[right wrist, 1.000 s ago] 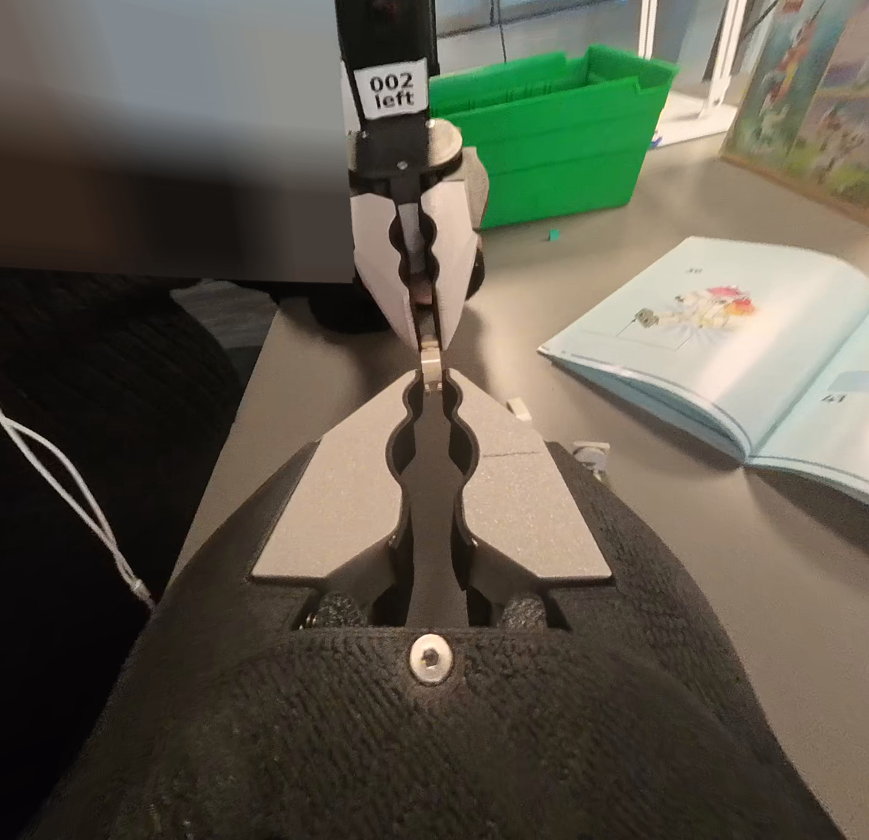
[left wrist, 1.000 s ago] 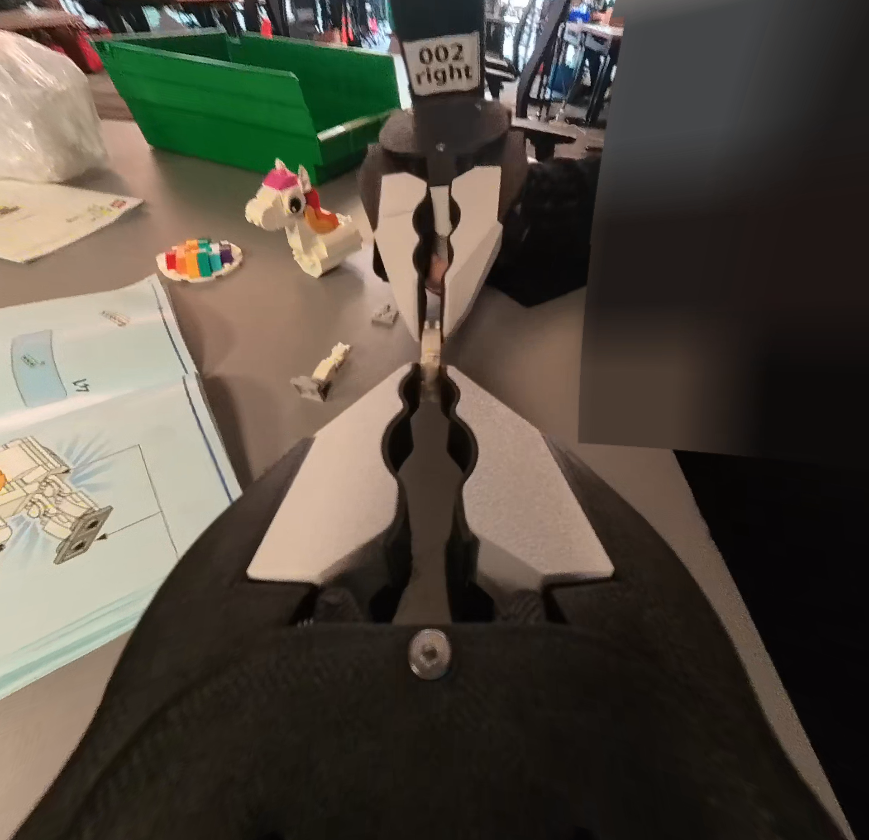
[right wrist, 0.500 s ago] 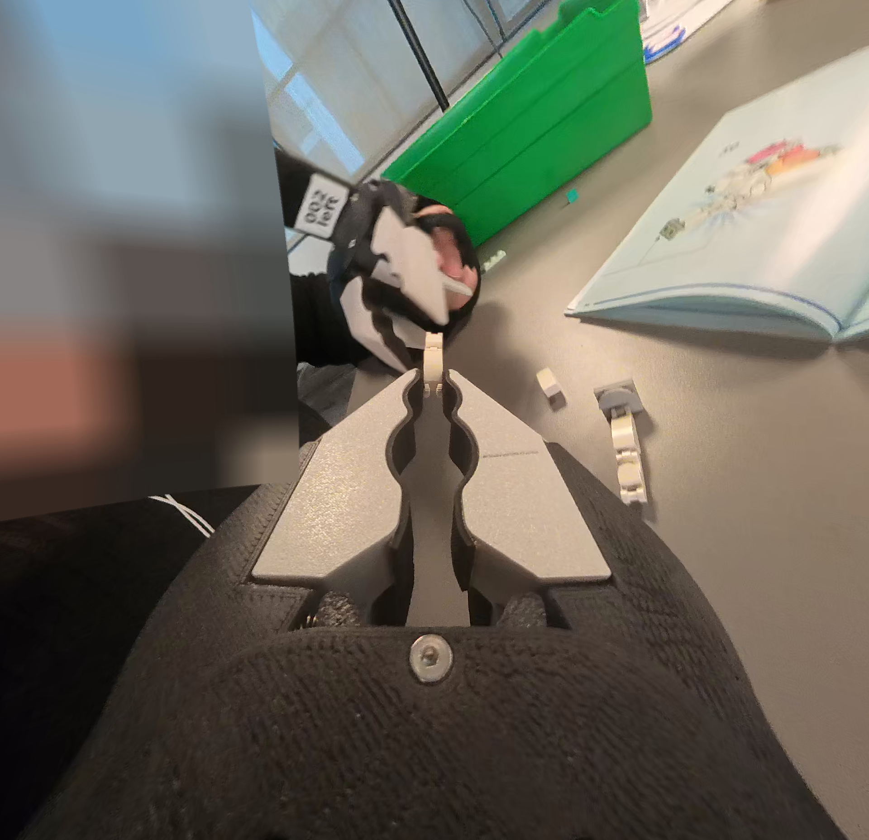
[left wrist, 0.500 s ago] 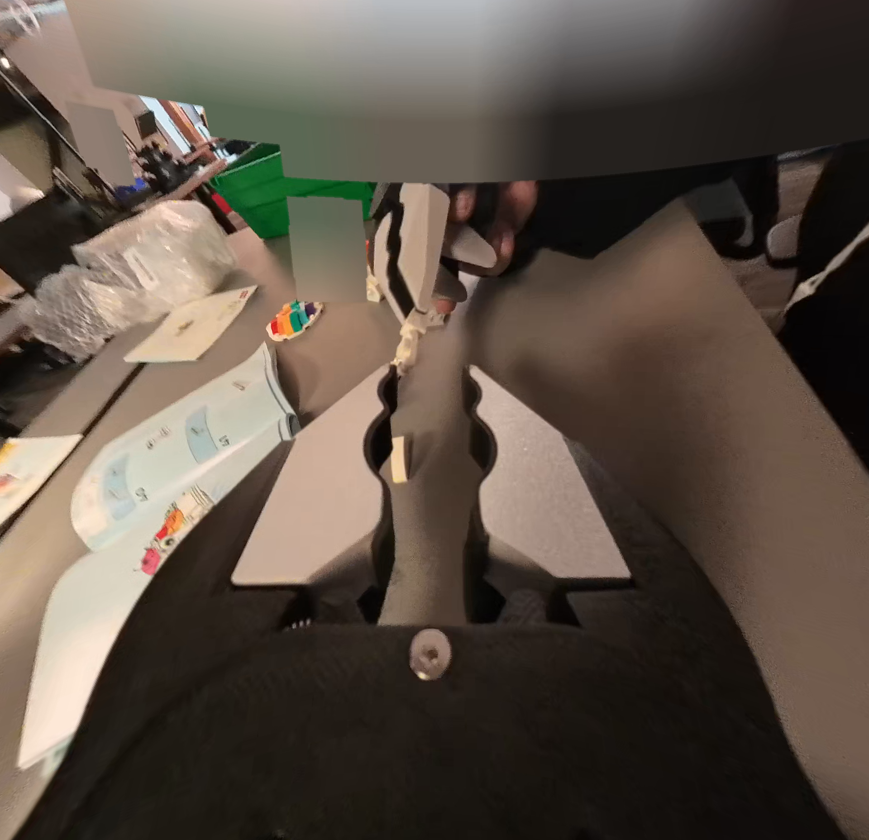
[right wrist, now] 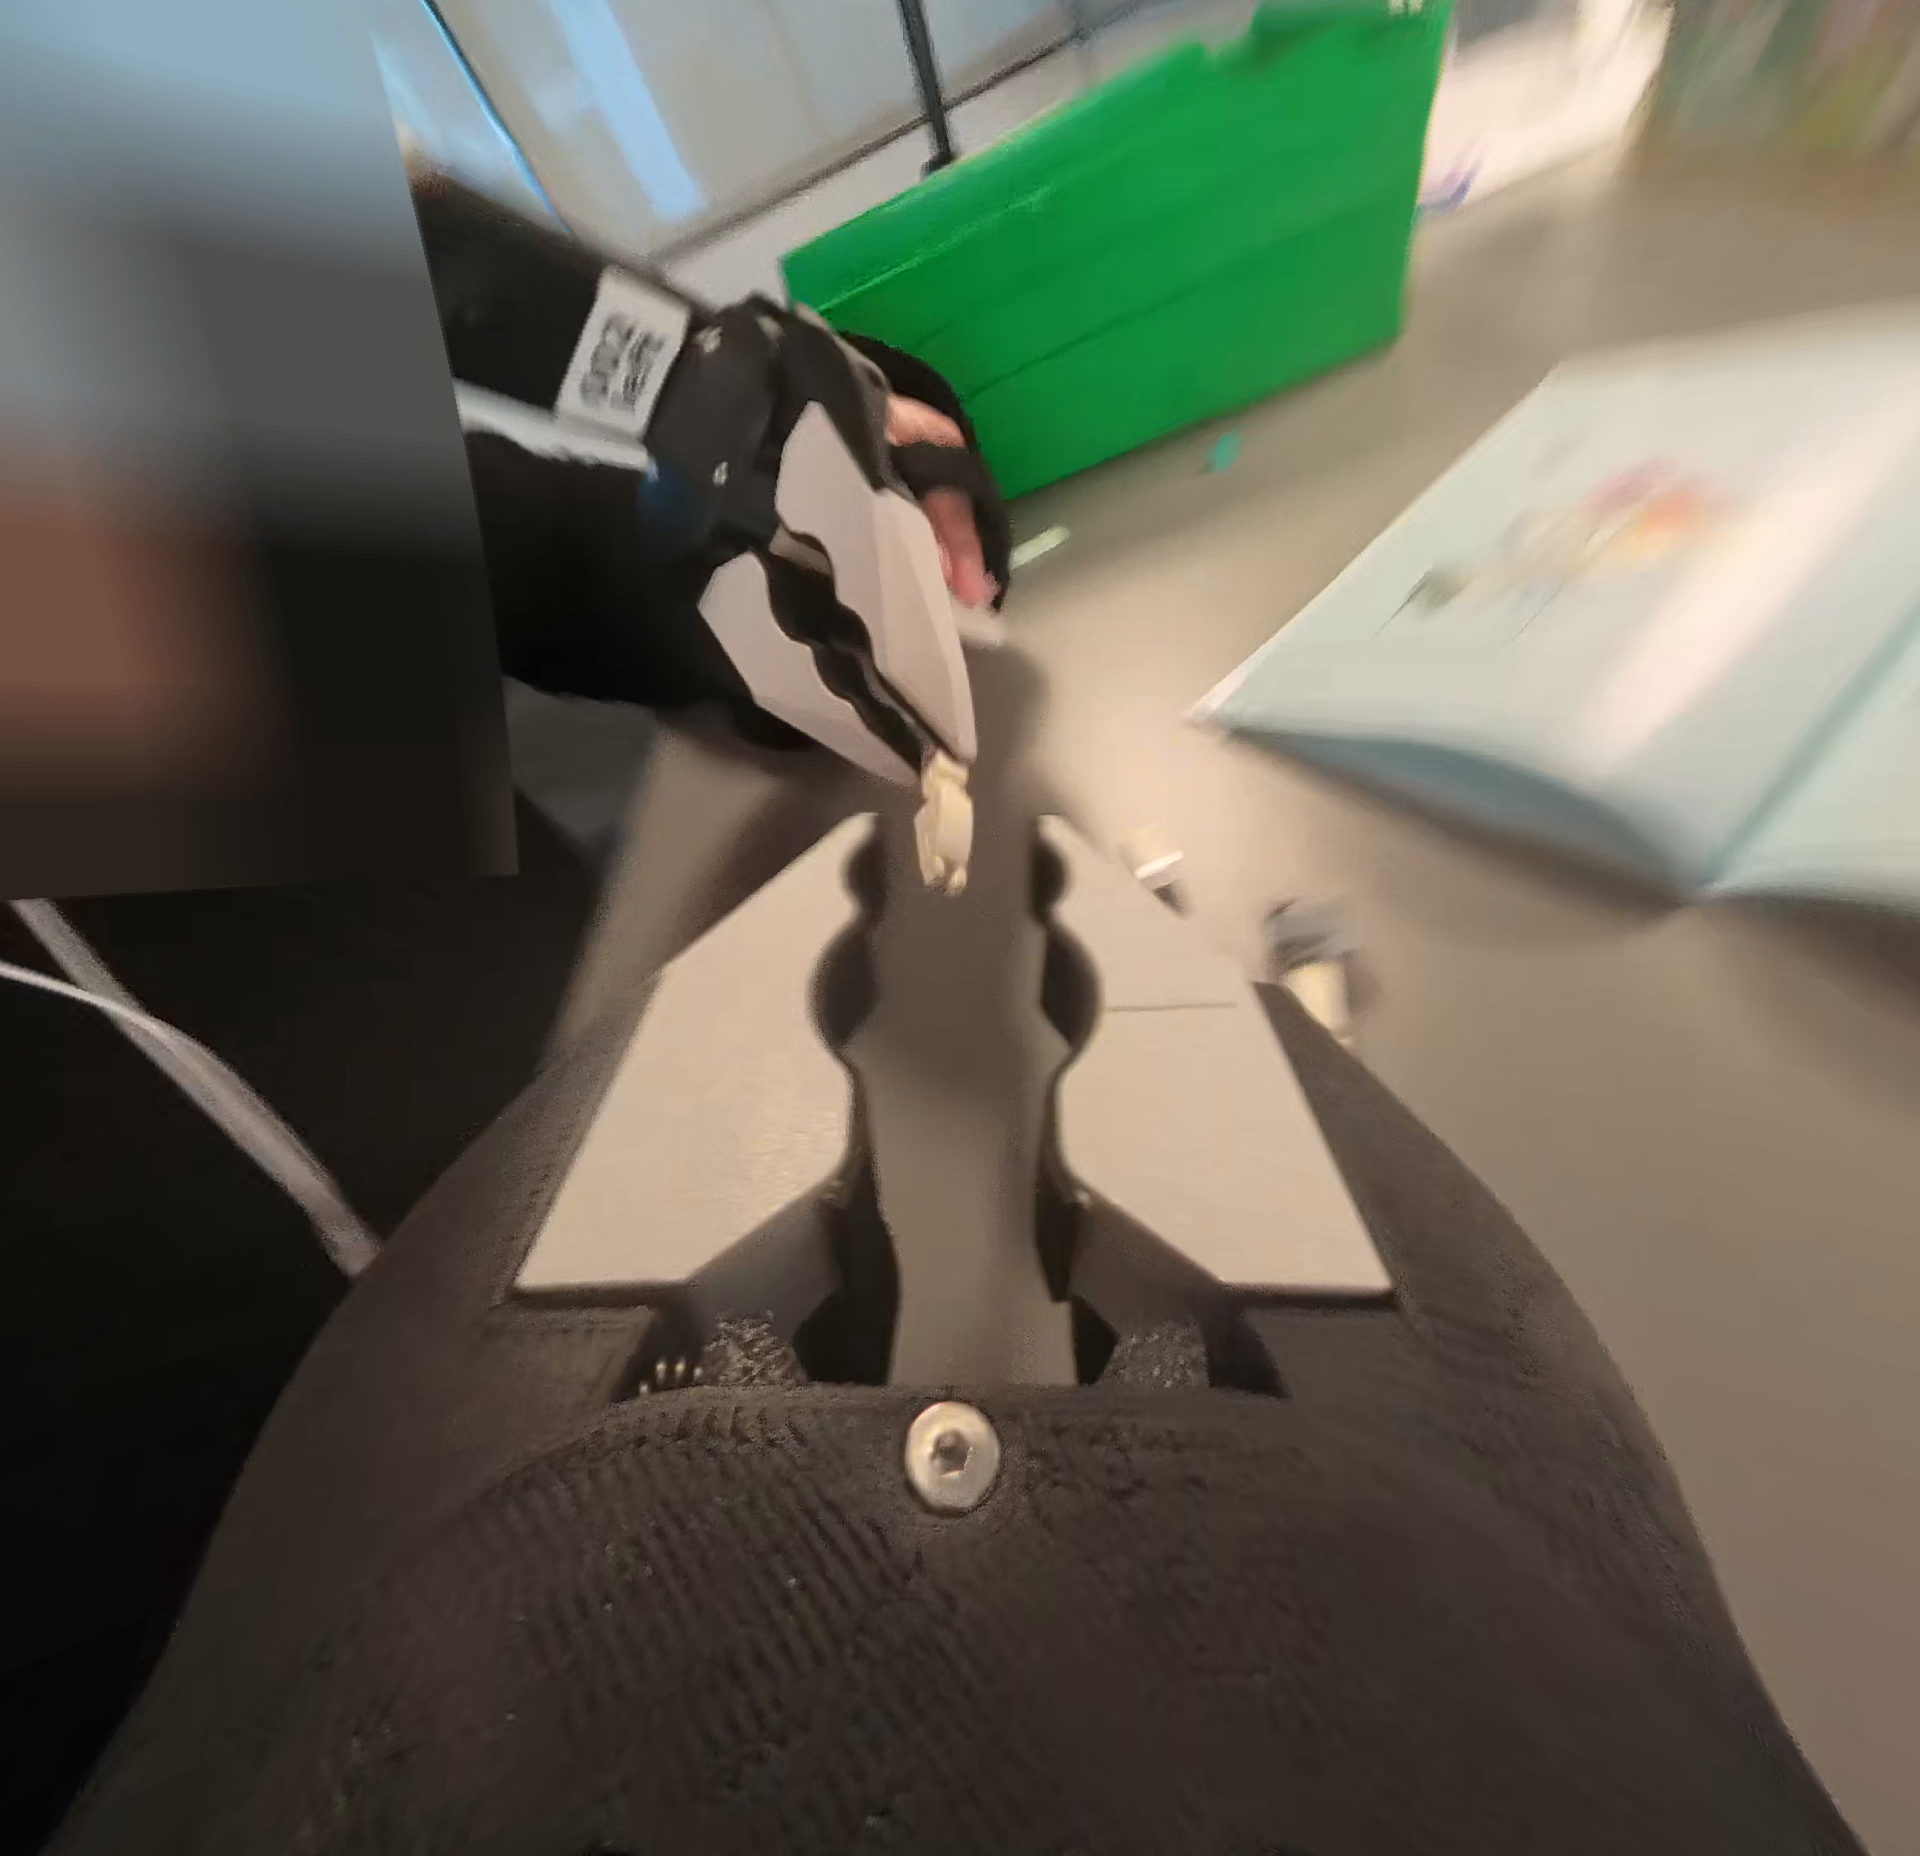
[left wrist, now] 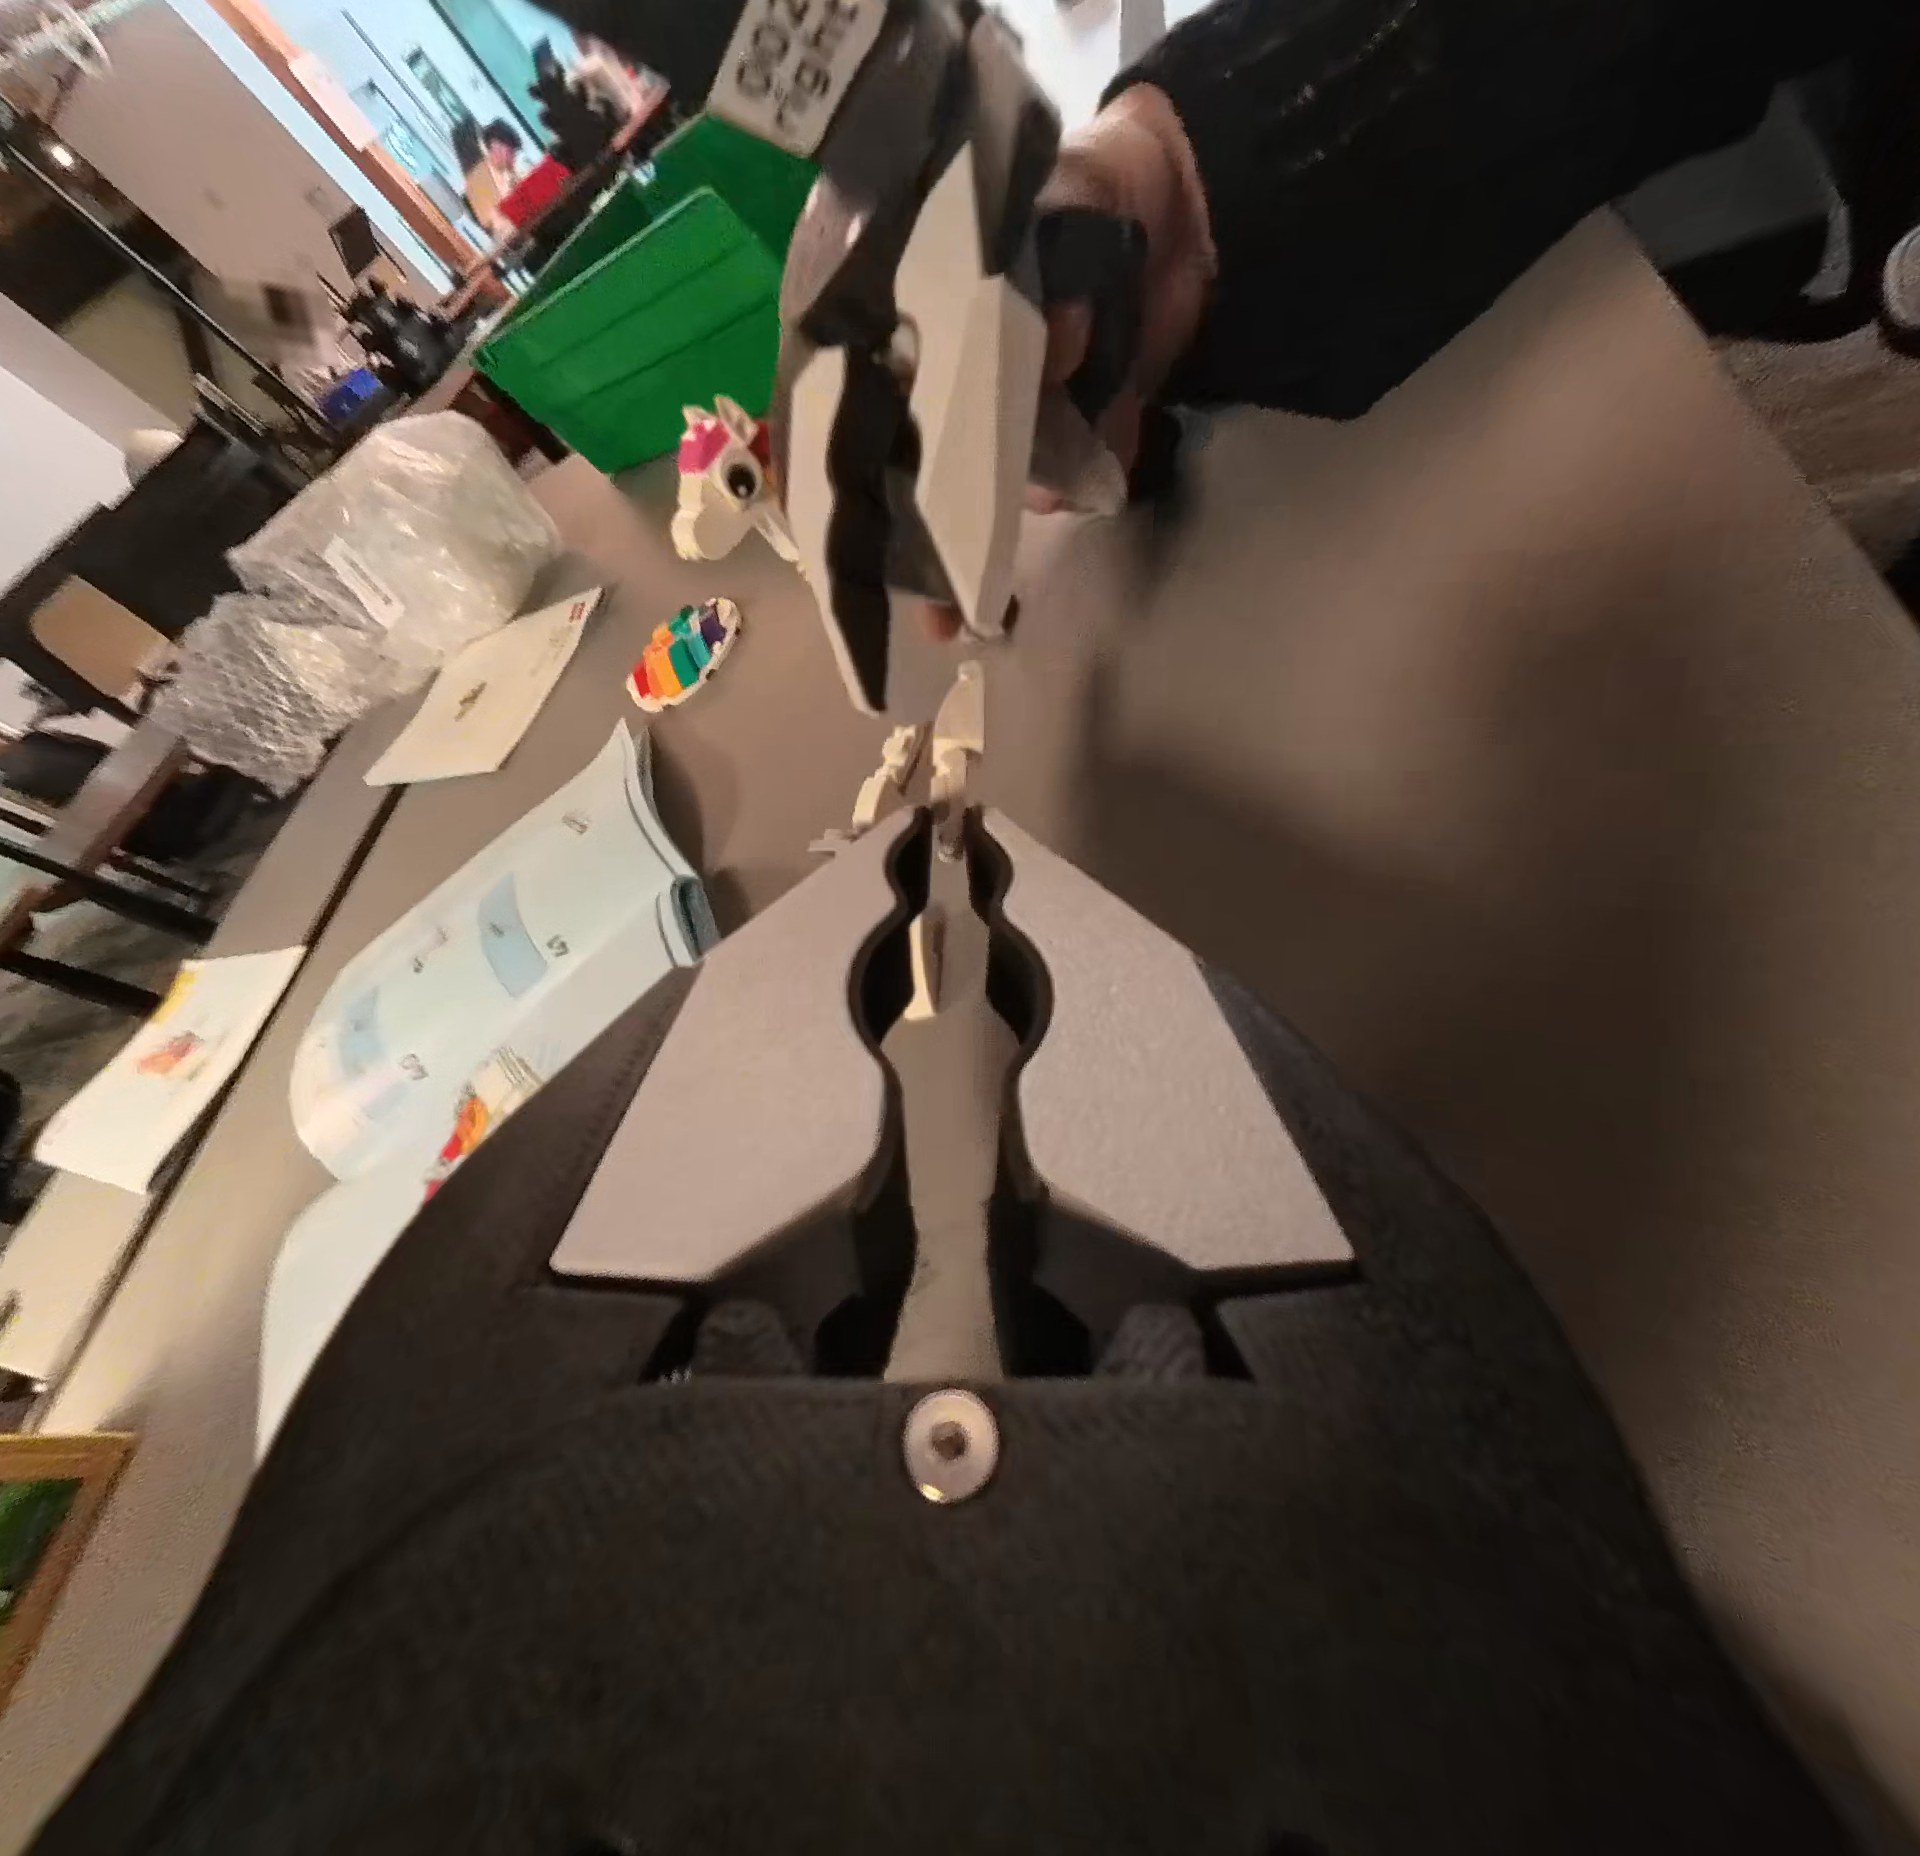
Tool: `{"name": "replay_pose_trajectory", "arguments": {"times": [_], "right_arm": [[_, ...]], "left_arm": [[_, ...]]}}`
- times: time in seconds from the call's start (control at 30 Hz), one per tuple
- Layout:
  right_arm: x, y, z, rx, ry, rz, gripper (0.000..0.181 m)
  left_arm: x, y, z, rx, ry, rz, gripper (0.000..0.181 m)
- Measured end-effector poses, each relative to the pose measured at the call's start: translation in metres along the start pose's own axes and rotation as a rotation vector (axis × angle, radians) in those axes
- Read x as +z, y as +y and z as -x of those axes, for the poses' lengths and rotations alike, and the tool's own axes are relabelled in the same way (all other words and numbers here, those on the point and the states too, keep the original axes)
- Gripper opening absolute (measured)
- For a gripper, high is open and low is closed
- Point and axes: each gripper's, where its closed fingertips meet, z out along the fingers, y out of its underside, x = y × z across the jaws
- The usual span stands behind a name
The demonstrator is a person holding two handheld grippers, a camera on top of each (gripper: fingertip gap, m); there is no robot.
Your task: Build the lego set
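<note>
My left gripper [left wrist: 948, 819] is shut on a small white lego piece [left wrist: 961, 726] that sticks out past its tips, above the grey table [left wrist: 1403, 767]. My right gripper [left wrist: 935, 668] hangs just above that piece with its jaws apart and nothing between them. In the right wrist view my right gripper [right wrist: 956, 840] is open, and the left gripper [right wrist: 940, 757] comes in from the upper left with the white piece [right wrist: 943, 830] hanging from its tips. A white lego unicorn [left wrist: 722, 487] and a round rainbow plate [left wrist: 684, 653] stand farther back.
An open instruction booklet [left wrist: 499, 975] lies left of the grippers; it is also in the right wrist view [right wrist: 1610, 611]. A green bin [left wrist: 644, 320] stands at the back. Plastic bags [left wrist: 384, 539] lie at far left. Loose white pieces [left wrist: 883, 778] lie on the table.
A second ago both grippers pinched the white piece. The left then opened while the right held it; now the left is shut on it and the right has opened and pulled back.
</note>
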Motion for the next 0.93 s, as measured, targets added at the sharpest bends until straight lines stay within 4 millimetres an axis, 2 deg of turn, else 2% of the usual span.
{"name": "replay_pose_trajectory", "arguments": {"times": [0.07,0.2,0.37,0.53,0.93], "right_arm": [[-0.003,-0.003,0.001,-0.148,0.042,-0.010,0.032],[-0.005,-0.002,0.005,-0.416,0.112,0.004,0.031],[0.003,0.012,0.007,-0.667,0.180,0.087,0.014],[0.003,0.013,0.007,-0.709,0.194,0.090,0.003],[0.003,0.021,0.014,-0.749,0.134,0.126,0.004]], "left_arm": [[0.000,0.001,0.001,-0.048,0.016,-0.005,0.006],[0.000,0.002,0.001,-0.096,0.042,-0.016,0.006],[0.000,0.001,0.000,-0.097,0.044,-0.022,0.006],[-0.001,0.000,-0.003,-0.083,0.060,-0.029,0.006],[-0.001,0.001,-0.013,0.014,0.092,-0.028,0.006]]}}
